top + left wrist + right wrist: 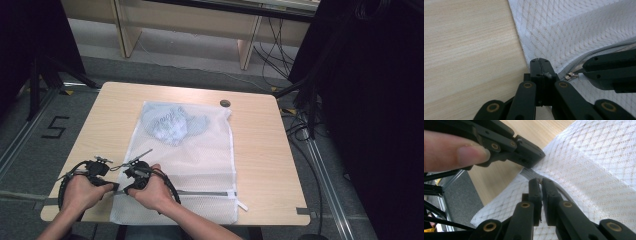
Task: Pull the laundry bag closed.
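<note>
Left gripper view: zipper pull [569, 75] at right tool [584, 71], unresolved from high view.

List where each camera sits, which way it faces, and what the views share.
High view: above the person's side, facing forward and down on the table; forearms, both hands, left gripper and right gripper show.
Left gripper view: rides the left gripper, facing along its shut jaws at the mesh bag.
Right gripper view: rides the right gripper, pinching the zipper pull; a fingertip shows.
Shared: both gripper views show the zipper.
</note>
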